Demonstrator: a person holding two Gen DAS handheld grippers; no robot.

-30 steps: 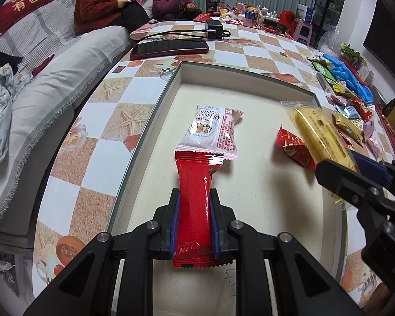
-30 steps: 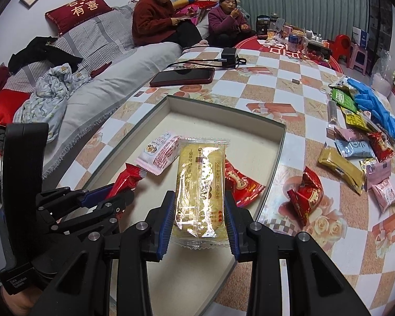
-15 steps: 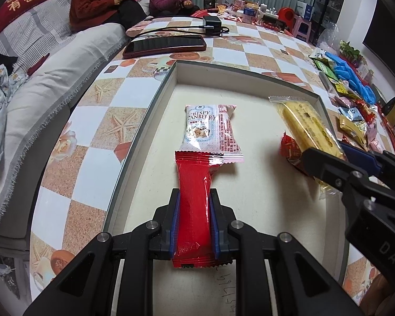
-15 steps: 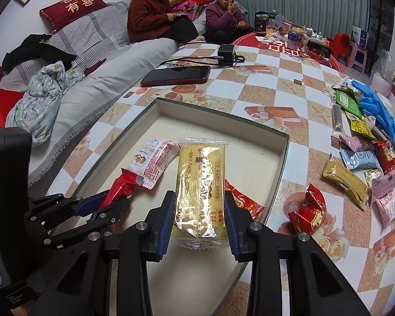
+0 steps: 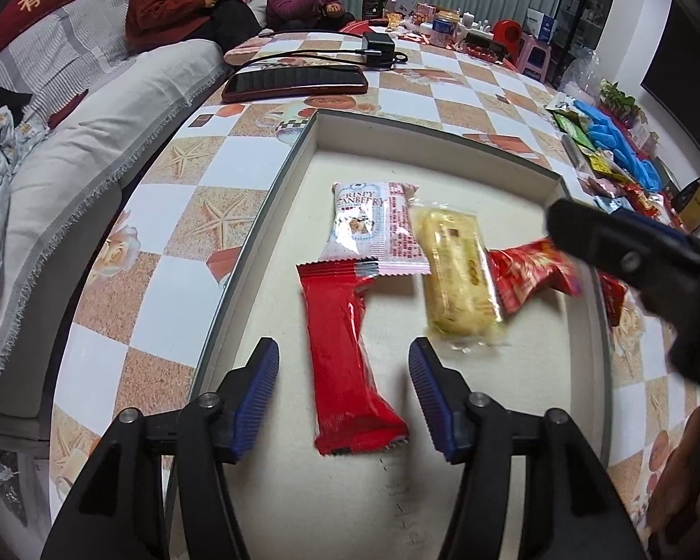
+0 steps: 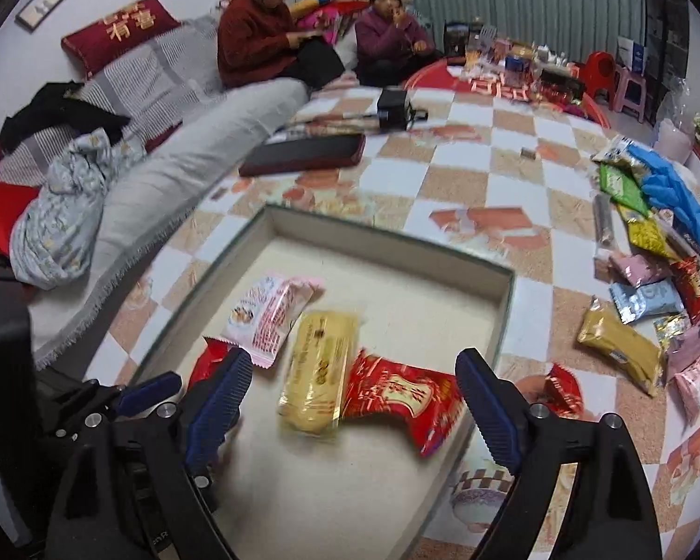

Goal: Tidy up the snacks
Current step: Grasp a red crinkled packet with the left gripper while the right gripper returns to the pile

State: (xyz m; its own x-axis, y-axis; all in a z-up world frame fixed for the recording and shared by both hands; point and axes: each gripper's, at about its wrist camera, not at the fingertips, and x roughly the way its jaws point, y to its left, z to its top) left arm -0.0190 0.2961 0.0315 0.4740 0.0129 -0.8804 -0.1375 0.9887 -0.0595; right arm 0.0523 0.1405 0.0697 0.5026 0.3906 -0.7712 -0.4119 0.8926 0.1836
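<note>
While both claws (just opening) gape: red packet (image 5: 345, 364) and yellow cake (image 6: 319, 368) loose in tray (image 5: 303, 158).

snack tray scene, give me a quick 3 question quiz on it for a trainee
1. True or false: the left gripper is clamped on the red packet.
2. Which packet lies between the pink and white cranberry packet and the red and gold packet in the tray? A) yellow cake packet B) green packet C) light blue packet
3. Fill in: the right gripper stands ____ above the tray.

Key
1. False. Its jaws have just been opening, and the red packet lies loose between them.
2. A, the yellow cake packet.
3. Open. Its jaws have just been opening too, and the cake packet lies on the tray floor.
</note>
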